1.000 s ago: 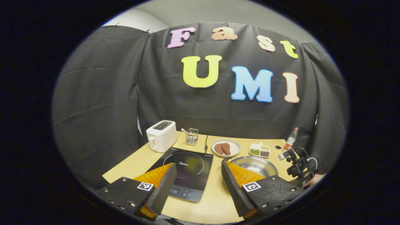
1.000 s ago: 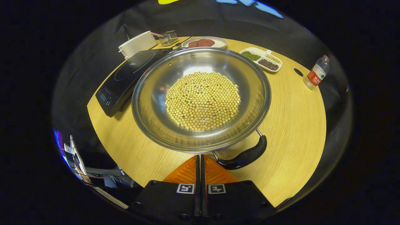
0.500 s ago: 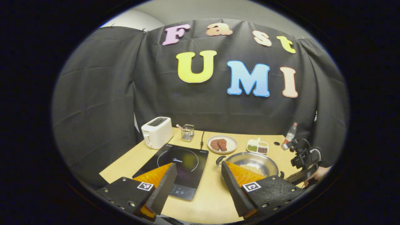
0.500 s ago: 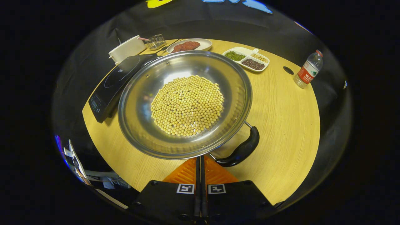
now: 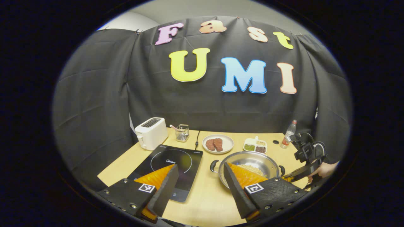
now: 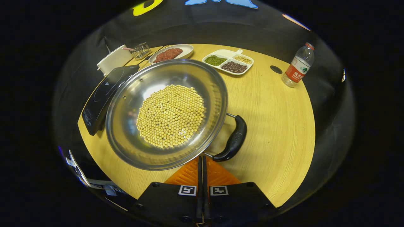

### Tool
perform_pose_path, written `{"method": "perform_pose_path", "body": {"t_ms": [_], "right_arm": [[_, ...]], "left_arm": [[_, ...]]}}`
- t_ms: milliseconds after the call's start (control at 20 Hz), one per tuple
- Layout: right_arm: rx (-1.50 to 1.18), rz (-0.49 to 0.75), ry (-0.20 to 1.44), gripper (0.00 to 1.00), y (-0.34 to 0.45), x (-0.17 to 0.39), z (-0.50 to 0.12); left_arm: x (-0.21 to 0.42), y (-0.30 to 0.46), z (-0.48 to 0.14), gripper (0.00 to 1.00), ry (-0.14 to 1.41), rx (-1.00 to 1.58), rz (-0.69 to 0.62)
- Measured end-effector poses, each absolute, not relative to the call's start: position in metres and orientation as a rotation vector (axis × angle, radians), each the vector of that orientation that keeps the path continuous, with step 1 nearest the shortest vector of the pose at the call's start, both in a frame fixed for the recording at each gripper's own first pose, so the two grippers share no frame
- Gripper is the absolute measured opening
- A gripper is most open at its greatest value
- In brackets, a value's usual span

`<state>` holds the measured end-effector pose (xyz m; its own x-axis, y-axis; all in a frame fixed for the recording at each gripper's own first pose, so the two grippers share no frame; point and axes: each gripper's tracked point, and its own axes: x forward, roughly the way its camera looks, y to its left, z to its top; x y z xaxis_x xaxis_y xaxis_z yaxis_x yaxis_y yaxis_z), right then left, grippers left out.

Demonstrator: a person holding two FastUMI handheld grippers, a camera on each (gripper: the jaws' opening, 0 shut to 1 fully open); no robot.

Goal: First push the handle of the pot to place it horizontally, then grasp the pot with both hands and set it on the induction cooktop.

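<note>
The steel pot (image 6: 126, 107) holds soybeans (image 6: 170, 116) and stands on the wooden table just right of the black induction cooktop (image 6: 101, 94). My right gripper (image 6: 202, 160) is shut, its tips at the pot's near rim beside the lower end of the black handle (image 6: 235, 140). In the left gripper view the pot (image 5: 252, 157) shows a handle on the left (image 5: 214, 164) and one on the right (image 5: 282, 170). My left gripper (image 5: 199, 186) hovers open above the table's front, between the cooktop (image 5: 170, 164) and the pot. A hand (image 5: 325, 170) holds the right gripper (image 5: 303, 171).
Along the back of the table stand a white toaster (image 5: 151, 132), a wire holder (image 5: 182, 132), a plate of meat (image 5: 217, 144), a divided dish of beans (image 5: 255, 145) and a water bottle (image 5: 288, 134). The booth's black cloth closes in behind.
The right gripper's shut tips have pushed the pot round: its near handle swung from the front to the right side. The left gripper has drawn back, and both handles now show.
</note>
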<state>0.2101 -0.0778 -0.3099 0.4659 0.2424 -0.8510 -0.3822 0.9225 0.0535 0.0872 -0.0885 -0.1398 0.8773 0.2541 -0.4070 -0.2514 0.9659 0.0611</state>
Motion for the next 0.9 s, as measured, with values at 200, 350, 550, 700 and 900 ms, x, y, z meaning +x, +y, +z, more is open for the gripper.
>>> {"method": "perform_pose_path", "body": {"t_ms": [200, 350, 550, 700, 900], "right_arm": [[-0.062, 0.373, 1.020, 0.02, -0.083, 0.219, -0.309], [-0.039, 0.368, 1.007, 0.02, -0.085, 0.230, -0.309], [-0.013, 0.376, 0.998, 0.02, -0.087, 0.238, -0.308], [-0.015, 0.367, 0.990, 0.02, -0.095, 0.237, -0.308], [0.055, 0.316, 0.993, 0.13, -0.113, 0.228, -0.295]], "left_arm": [[0.095, -0.098, -0.146, 0.88, 0.435, -0.008, 0.275], [0.100, -0.101, -0.146, 0.87, 0.437, -0.005, 0.297], [0.103, -0.102, -0.152, 0.84, 0.448, -0.011, 0.335], [0.107, -0.103, -0.162, 0.84, 0.466, -0.051, 0.336], [0.127, -0.098, -0.181, 0.84, 0.504, -0.097, 0.288]]}}
